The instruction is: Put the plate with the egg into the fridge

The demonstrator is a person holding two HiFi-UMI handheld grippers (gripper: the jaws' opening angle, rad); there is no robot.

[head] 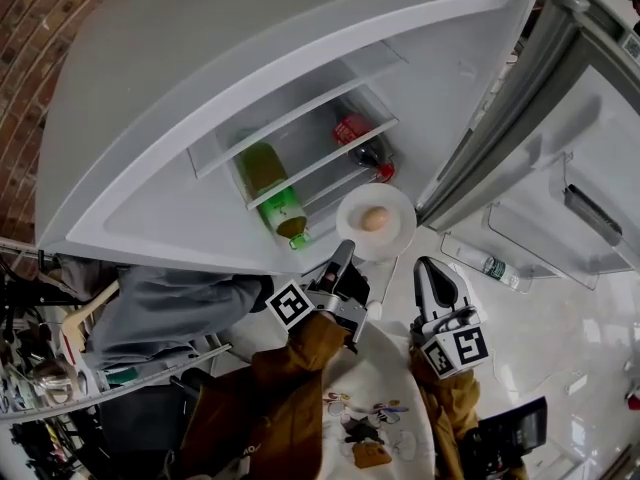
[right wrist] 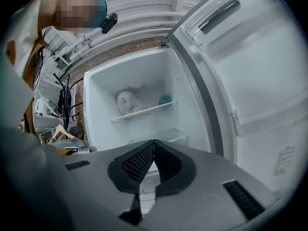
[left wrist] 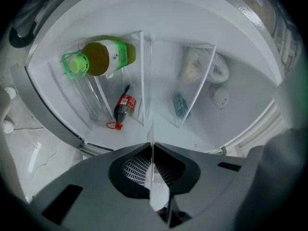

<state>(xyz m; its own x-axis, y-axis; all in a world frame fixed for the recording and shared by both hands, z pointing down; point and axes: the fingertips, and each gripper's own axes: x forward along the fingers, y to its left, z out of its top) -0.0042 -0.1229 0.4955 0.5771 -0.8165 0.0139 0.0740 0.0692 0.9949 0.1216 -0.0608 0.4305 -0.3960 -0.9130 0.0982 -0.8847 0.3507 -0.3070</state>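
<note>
**While the plate hangs by one edge, the egg is at risk**

As the white plate [head: 398, 238] is carried at the mouth of the open fridge [head: 440, 58], it is pinched at its near rim by the left gripper [head: 345, 256], whose jaws are pressed onto the thin edge; the egg [head: 375, 218] is seen lying loose near the plate's middle. The right gripper [head: 428, 266] is held just to the right of the plate, its jaws closed together on nothing. The plate has not yet been set on any shelf; the task is judged to be at the carrying-in step.

Several failures can be foreseen. A plate gripped at one edge only is easily tipped, and with a tilt the egg would be rolled off and lost to the floor. The rim could be worked out of the pads if the plate is knocked. The clear shelf [head: 330, 153] is hard to see and could be struck on the way in. Room is already taken inside by the green bottle [head: 272, 190] and the cola bottle [head: 360, 140], both lying down, so a clash is likely if that level is chosen; a level, slow entry onto free space is called for.
</note>
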